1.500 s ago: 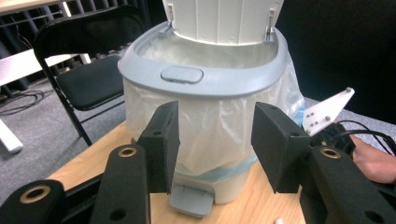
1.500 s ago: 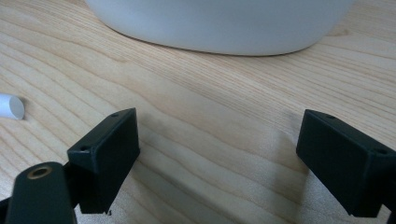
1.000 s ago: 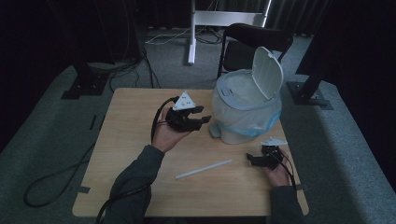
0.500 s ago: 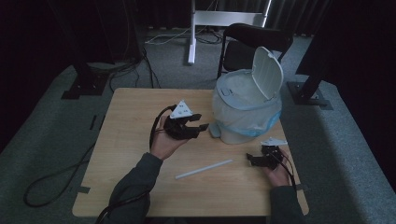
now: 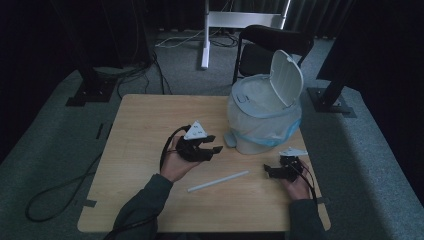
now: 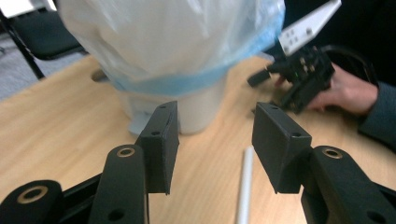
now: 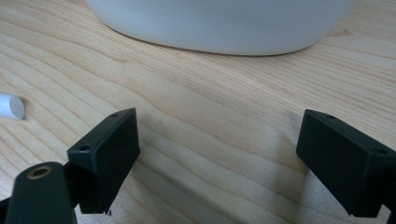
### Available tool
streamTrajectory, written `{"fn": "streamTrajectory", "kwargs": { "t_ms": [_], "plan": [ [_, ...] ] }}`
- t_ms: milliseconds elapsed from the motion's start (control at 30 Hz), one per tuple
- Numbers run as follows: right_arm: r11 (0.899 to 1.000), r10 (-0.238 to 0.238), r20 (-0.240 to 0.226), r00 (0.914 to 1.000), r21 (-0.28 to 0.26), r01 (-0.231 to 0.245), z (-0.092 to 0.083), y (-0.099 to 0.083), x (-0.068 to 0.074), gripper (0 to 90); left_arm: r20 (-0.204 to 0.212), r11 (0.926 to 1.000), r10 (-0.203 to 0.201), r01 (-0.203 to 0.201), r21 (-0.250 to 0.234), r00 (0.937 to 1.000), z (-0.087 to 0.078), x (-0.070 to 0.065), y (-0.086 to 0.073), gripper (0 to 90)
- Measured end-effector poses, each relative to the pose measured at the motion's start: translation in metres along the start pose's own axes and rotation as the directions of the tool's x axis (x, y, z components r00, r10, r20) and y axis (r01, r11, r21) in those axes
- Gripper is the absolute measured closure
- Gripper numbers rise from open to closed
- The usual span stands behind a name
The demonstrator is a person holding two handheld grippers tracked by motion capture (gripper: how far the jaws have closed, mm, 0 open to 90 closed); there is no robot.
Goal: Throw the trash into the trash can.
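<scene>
High view: white tube [image 5: 218, 181] flat, long axis diagonal toward bin; left tool [image 5: 210, 149], right tool [image 5: 270, 172] both agape, empty

Dim high view with dark surroundings — gripper views brighter, softly blurred up close.

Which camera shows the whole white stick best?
The high view: the white stick lies whole on the table between both hands. The left gripper view shows most of its length, blurred, between the jaws. The right gripper view catches just one end at the edge.
</scene>
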State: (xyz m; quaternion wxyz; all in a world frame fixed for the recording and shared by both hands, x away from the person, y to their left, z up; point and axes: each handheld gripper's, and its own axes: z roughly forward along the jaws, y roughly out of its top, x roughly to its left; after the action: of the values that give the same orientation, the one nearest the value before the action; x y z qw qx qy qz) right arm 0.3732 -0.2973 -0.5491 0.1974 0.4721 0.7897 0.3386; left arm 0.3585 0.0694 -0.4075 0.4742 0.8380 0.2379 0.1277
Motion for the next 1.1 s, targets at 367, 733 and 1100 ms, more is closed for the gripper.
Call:
{"fn": "streamTrajectory", "kwargs": {
  "t_ms": [367,733,1100],
  "plan": [
    [1.000,-0.001,0.000,1.0000,-0.002,0.001,0.000,0.000,0.000,12.1,0.024,0.9992,-0.021,0.021,0.034,0.9995,0.014,-0.007,-0.019,51.3],
    [1.000,-0.001,0.000,1.0000,-0.001,0.001,0.000,0.000,0.000,12.1,0.062,0.9954,-0.043,0.037,0.088,0.9972,0.029,-0.014,-0.043,53.9],
    [1.000,0.000,0.000,1.0000,-0.001,0.000,0.000,0.000,0.000,12.1,0.068,0.9866,-0.051,0.040,0.158,0.9964,0.043,-0.018,-0.059,56.9]
  ]
}}
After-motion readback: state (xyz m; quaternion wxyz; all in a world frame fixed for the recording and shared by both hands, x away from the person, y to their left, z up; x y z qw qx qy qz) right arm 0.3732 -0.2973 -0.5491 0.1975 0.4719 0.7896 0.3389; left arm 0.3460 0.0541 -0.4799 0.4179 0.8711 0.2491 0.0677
